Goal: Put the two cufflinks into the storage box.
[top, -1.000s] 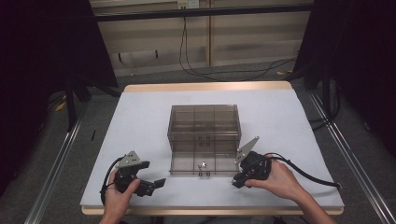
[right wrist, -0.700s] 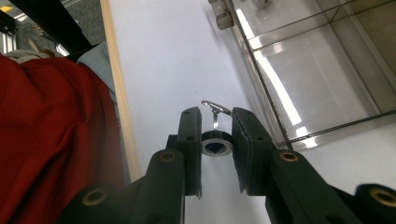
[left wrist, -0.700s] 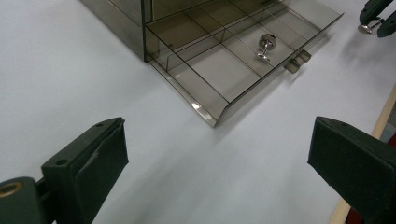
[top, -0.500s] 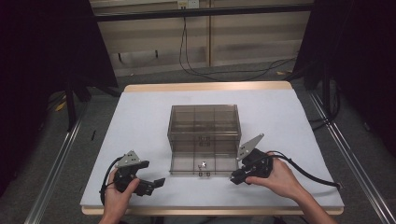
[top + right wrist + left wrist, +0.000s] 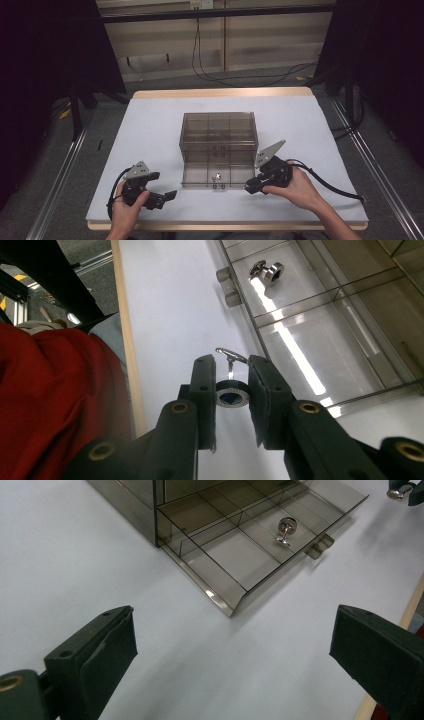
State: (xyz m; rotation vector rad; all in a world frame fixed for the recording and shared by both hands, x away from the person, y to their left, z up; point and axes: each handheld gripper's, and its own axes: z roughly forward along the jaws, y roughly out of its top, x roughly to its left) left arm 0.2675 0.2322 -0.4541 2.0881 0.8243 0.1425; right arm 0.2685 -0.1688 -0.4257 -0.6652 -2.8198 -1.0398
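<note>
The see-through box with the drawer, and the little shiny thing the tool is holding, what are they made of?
The box looks like smoky brown clear plastic: you can see its dividers and the table through it, and its drawer shows glossy glints. The little shiny piece in the right tool looks like polished metal, silvery and mirror-bright with a ridged edge, though chrome-coated plastic is possible. A similar piece lies in the drawer.

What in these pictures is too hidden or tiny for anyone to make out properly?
- Small metal piece in the right gripper: the right gripper view shows its knurled disc, but the pads cover its sides.
- Second metal piece in the open drawer: too small in the high view.
- Left gripper: its right pad is cut off by the left gripper view's edge.
</note>
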